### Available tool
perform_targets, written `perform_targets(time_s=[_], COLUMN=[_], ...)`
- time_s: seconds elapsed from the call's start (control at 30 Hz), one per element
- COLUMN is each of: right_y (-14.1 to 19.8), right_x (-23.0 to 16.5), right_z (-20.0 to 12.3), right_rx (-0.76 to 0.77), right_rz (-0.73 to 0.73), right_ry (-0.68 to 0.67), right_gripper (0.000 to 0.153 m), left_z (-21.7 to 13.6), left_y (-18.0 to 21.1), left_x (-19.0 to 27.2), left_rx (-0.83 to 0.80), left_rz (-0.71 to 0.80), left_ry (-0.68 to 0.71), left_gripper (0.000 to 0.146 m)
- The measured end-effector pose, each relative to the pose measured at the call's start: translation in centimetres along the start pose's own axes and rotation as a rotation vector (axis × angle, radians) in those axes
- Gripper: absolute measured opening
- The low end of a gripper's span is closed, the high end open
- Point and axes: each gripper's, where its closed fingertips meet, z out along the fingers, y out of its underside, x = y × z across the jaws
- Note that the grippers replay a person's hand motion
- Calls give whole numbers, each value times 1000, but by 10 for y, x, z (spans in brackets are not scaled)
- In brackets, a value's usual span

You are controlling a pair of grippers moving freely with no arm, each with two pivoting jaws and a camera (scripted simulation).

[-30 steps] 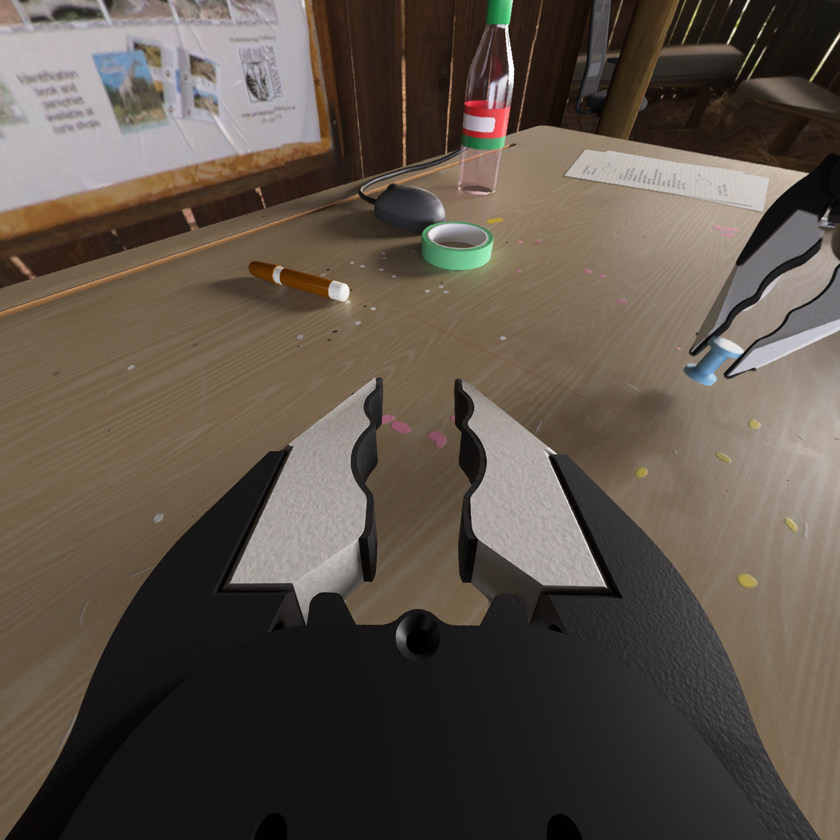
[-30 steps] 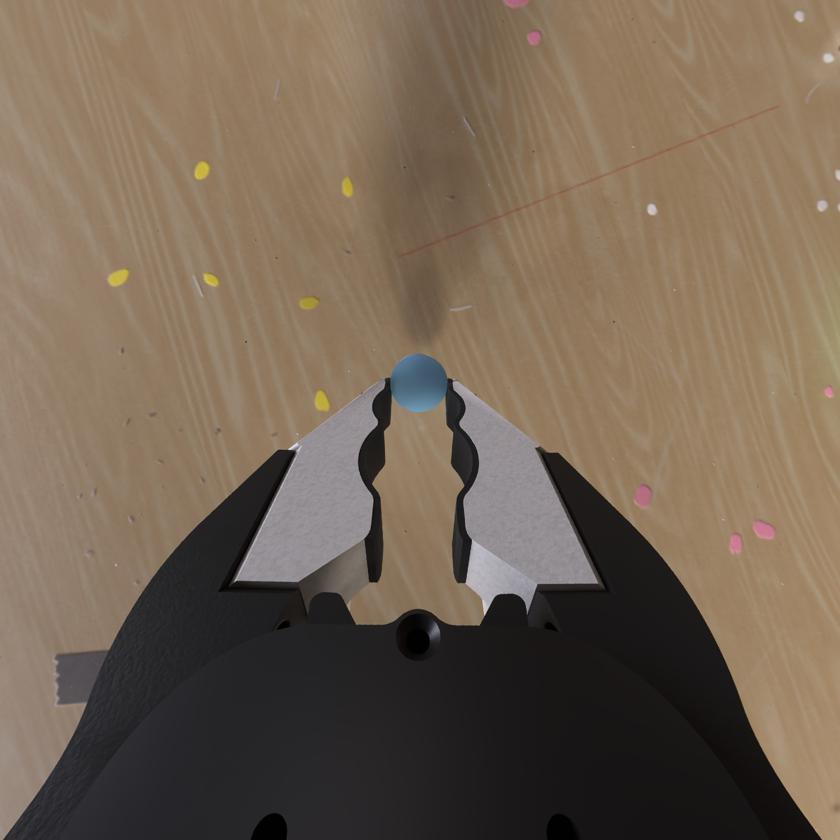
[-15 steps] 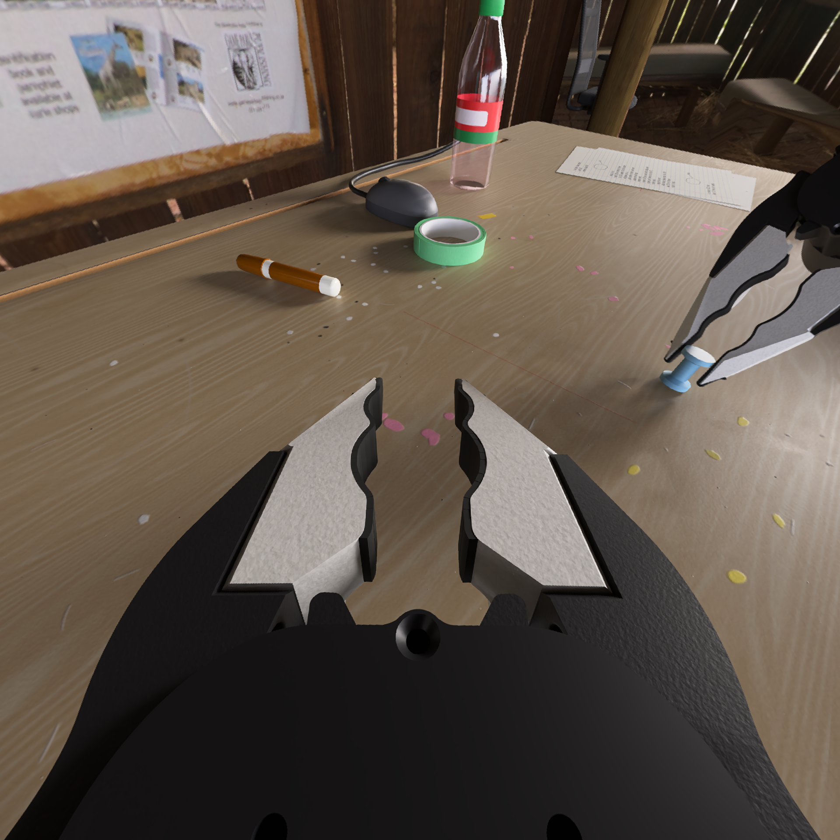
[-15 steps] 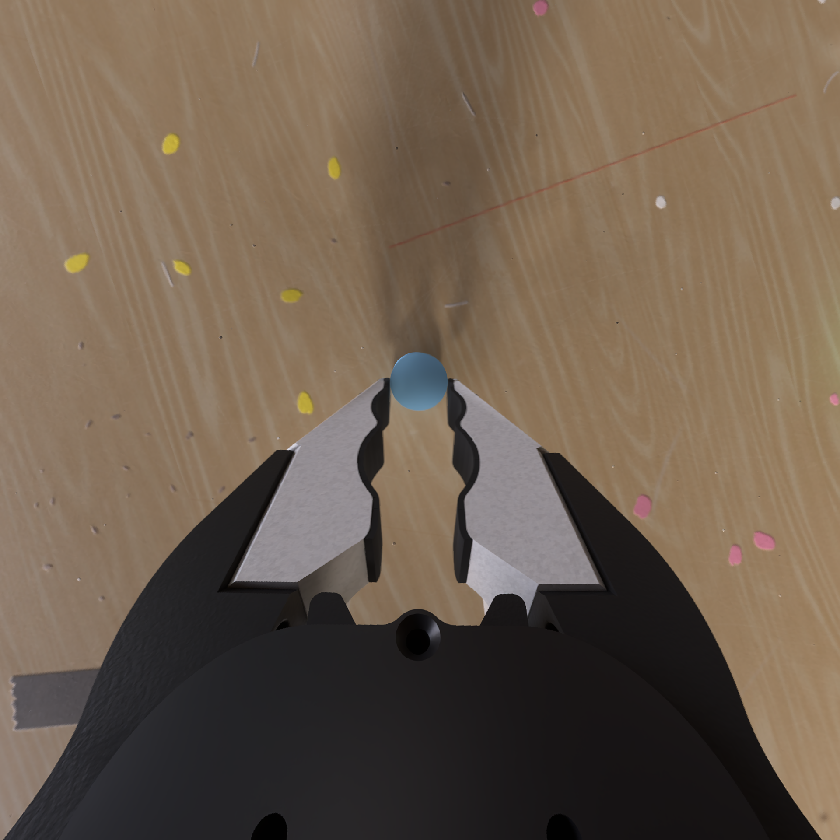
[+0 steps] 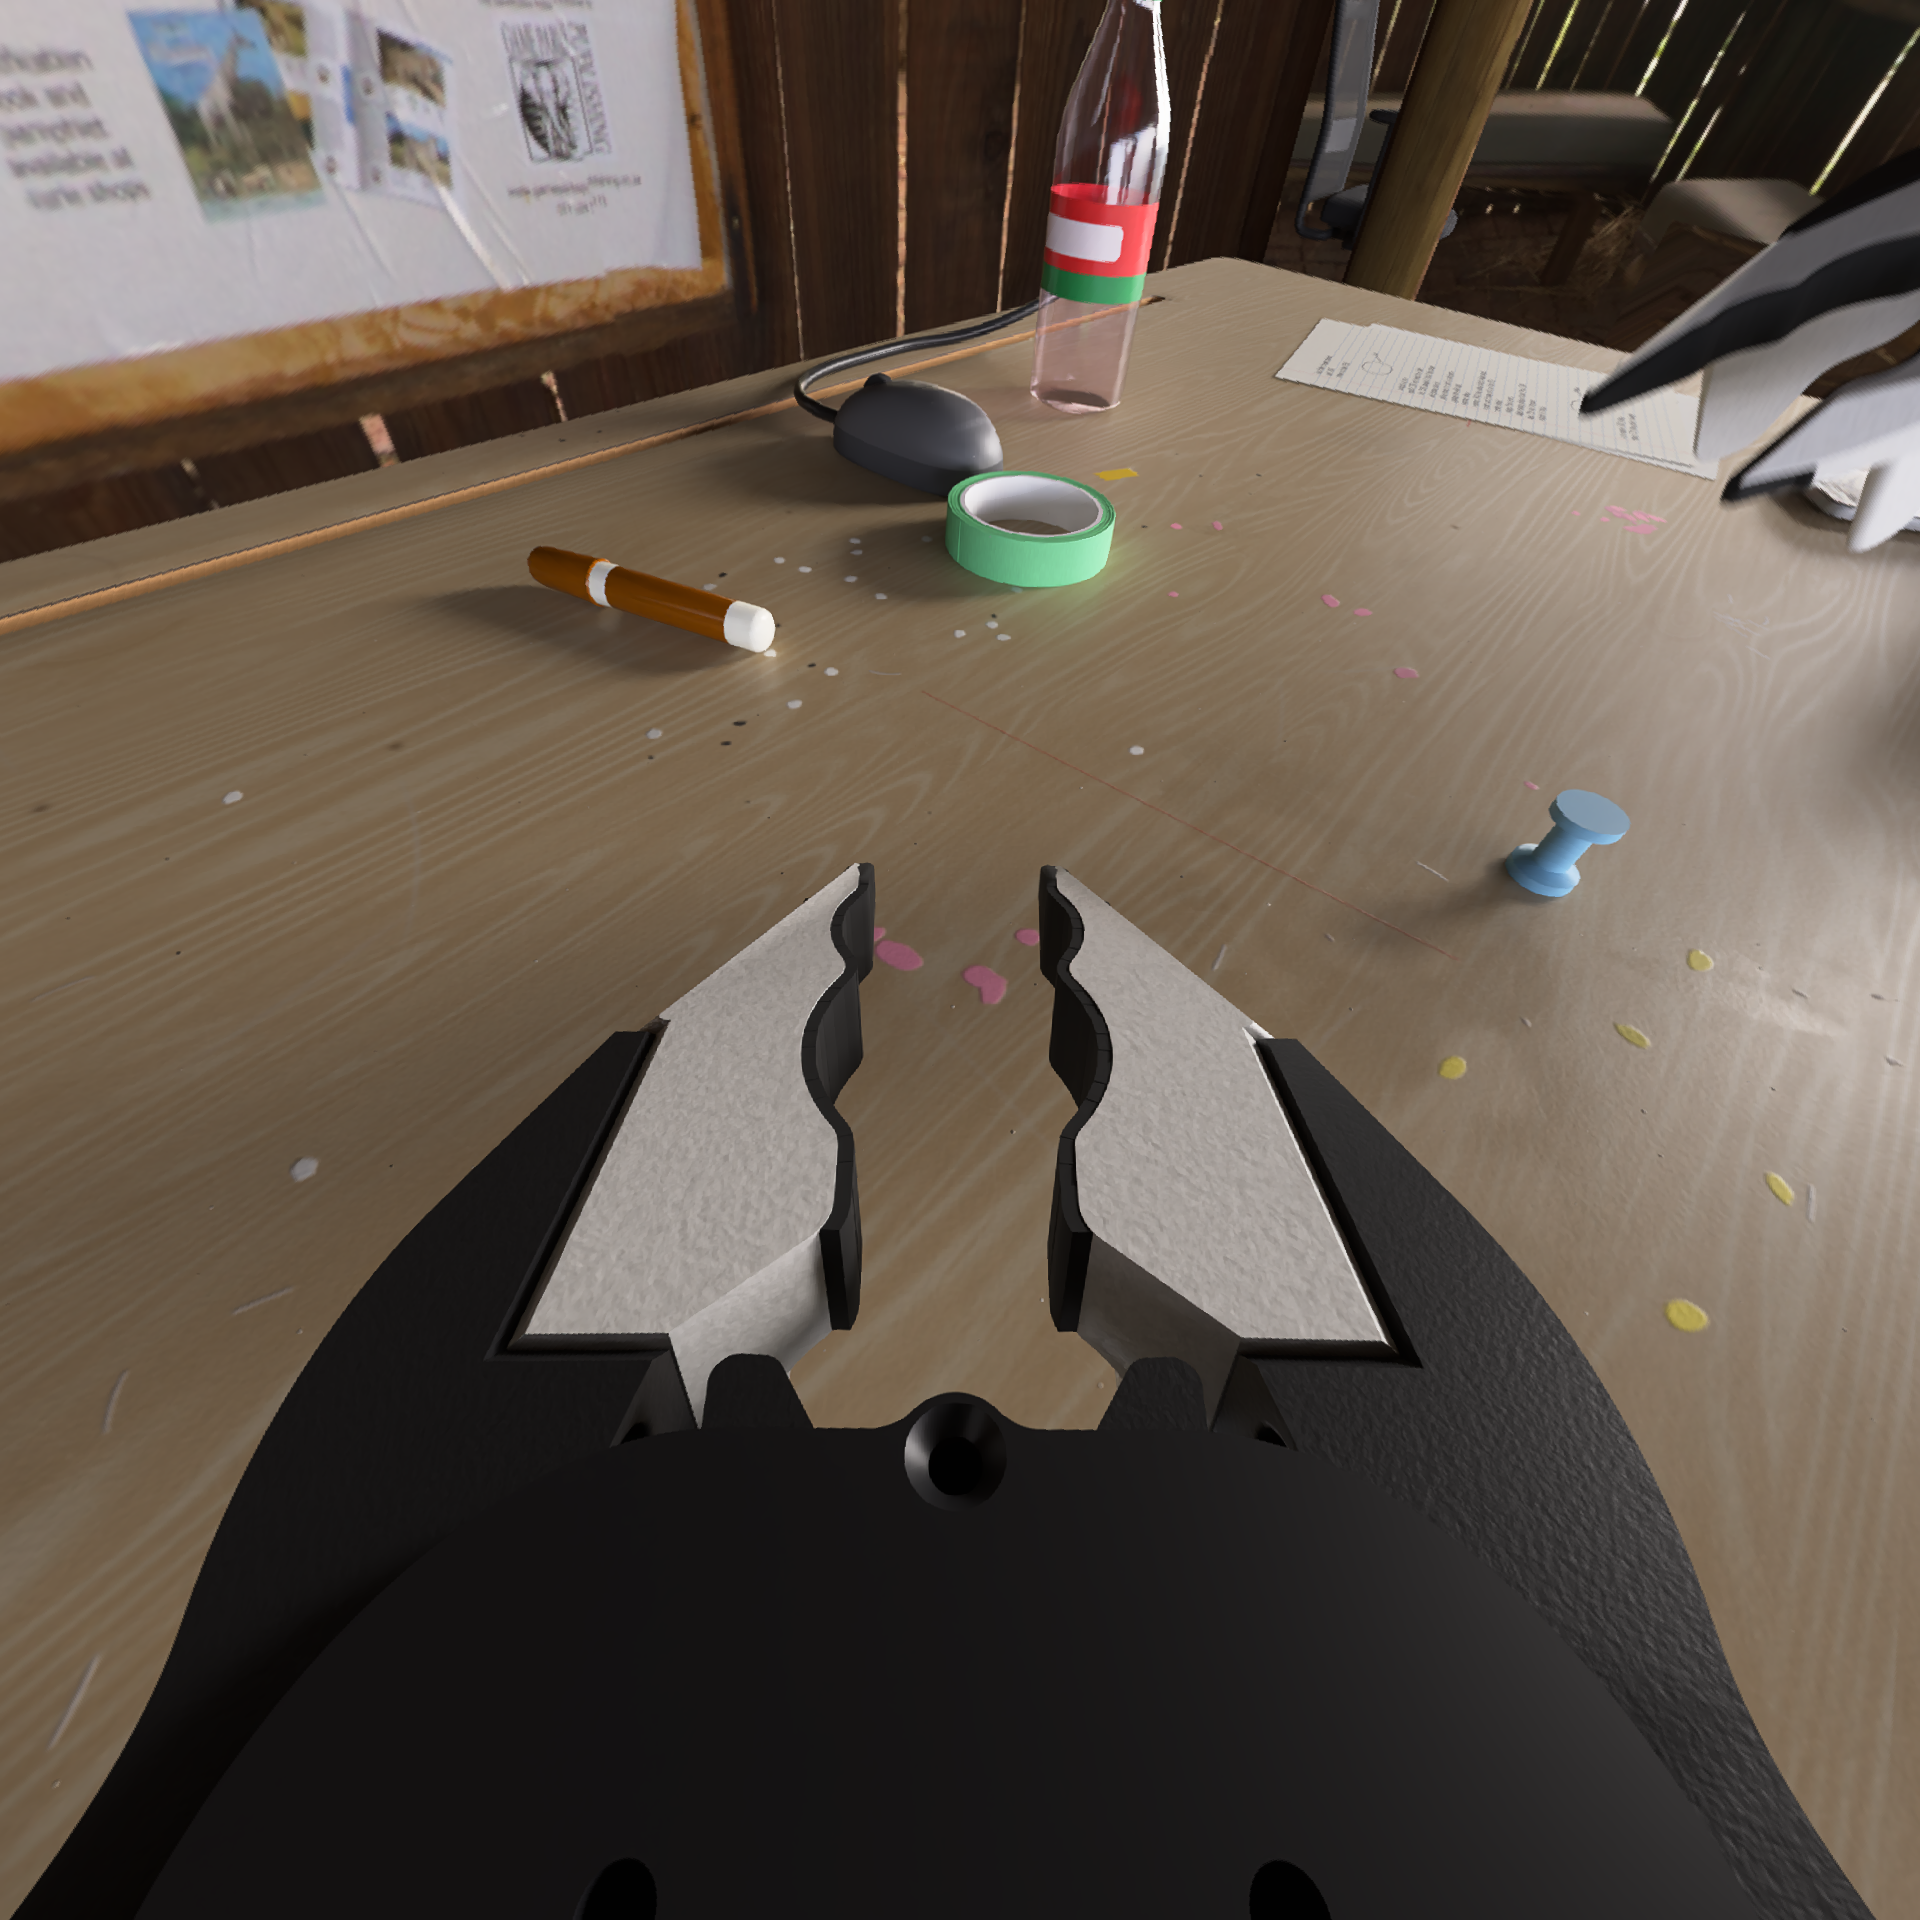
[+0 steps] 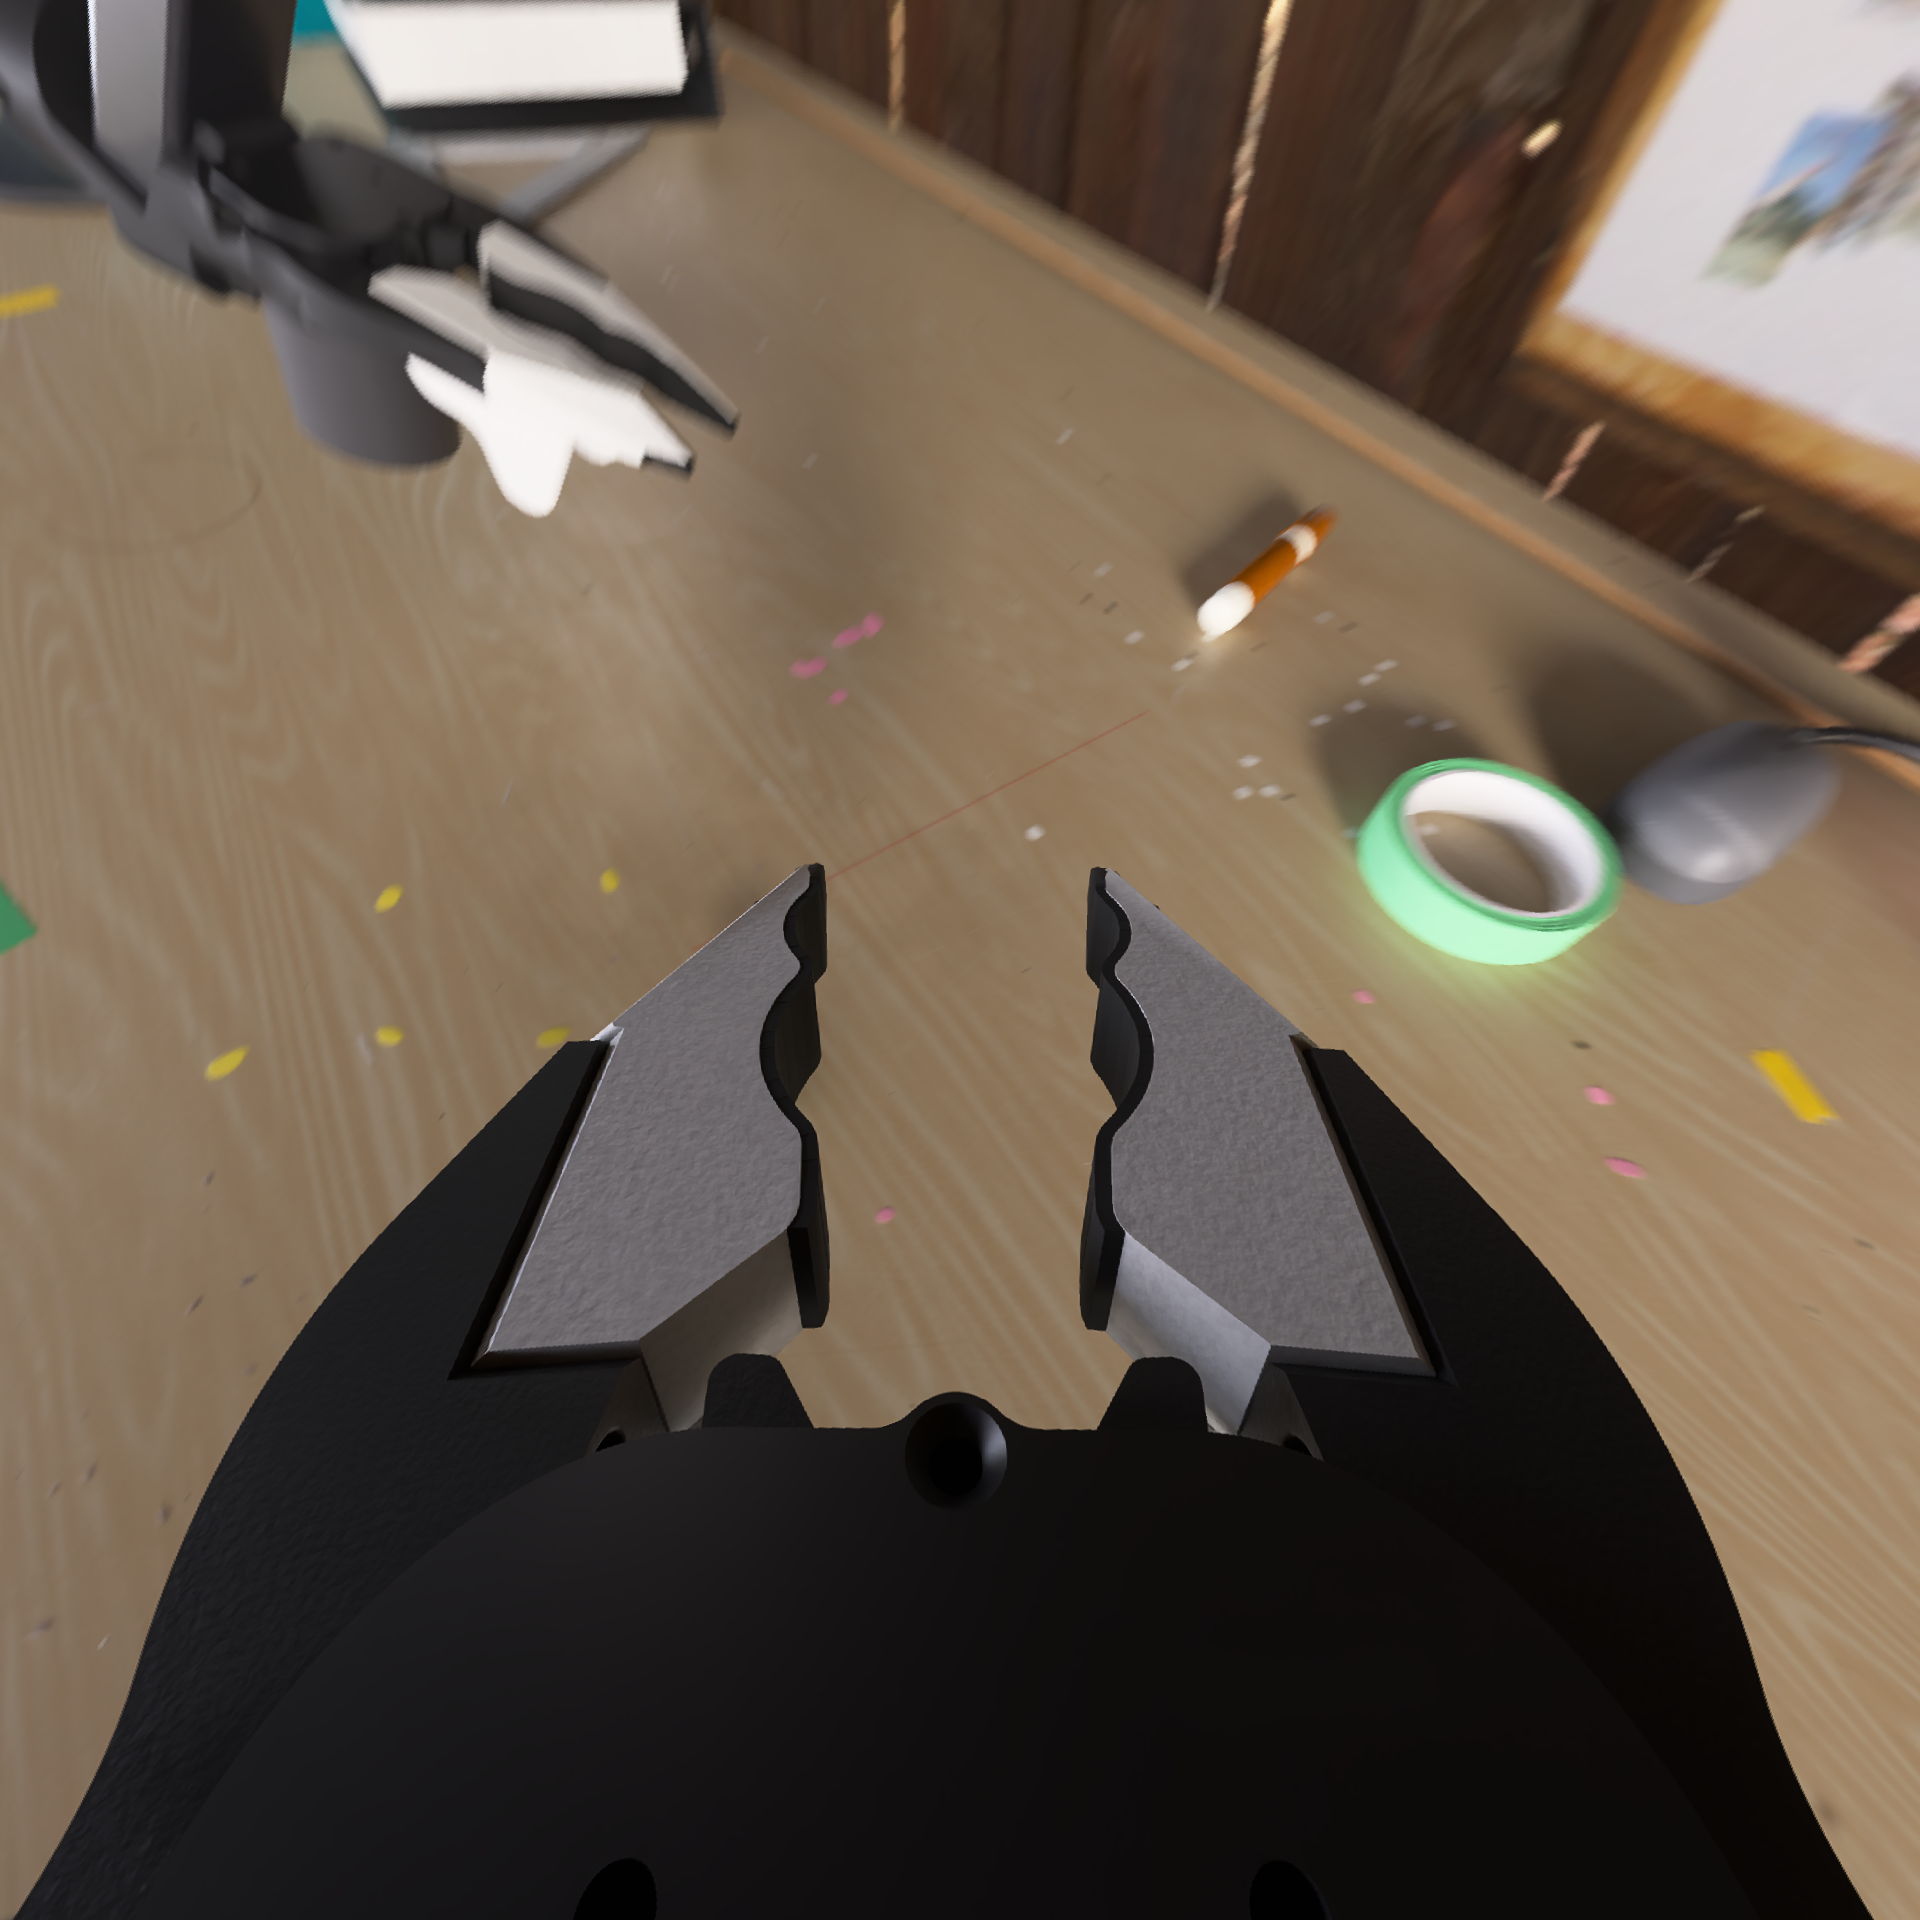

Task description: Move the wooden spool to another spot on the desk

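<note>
The spool (image 5: 1564,857) is small and light blue, with two flanges. It lies on its side on the wooden desk (image 5: 1247,644), right of the middle in the left wrist view, with nothing holding it. It does not show in the right wrist view. My right gripper (image 6: 956,883) is open and empty. In the left wrist view it hovers blurred at the upper right (image 5: 1704,447), well above and beyond the spool. My left gripper (image 5: 956,883) is open and empty, low over the desk to the left of the spool. It also shows in the right wrist view (image 6: 634,447).
An orange marker (image 5: 649,600), a green tape roll (image 5: 1029,528), a grey mouse (image 5: 920,431), a clear bottle (image 5: 1096,239) and a paper sheet (image 5: 1455,390) sit toward the desk's far side. A notice board (image 5: 312,156) hangs behind.
My right gripper has opened, let go of the spool, and risen and swung away from it. The spool now lies on the desk. My left gripper has barely moved.
</note>
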Motion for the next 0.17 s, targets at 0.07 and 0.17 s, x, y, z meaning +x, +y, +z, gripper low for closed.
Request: perform_targets(time_s=[0.07, 0.17], right_y=[-10, -14], right_x=[16, 43], right_z=[-14, -40], right_rx=[67, 94], right_rz=[20, 33], right_ry=[66, 174], right_gripper=[50, 50], left_z=[1, 1], left_y=[1, 2], left_x=[0, -1], left_rx=[-2, -7], left_rz=[-4, -9], left_ry=[2, 4], left_gripper=[31, 31])
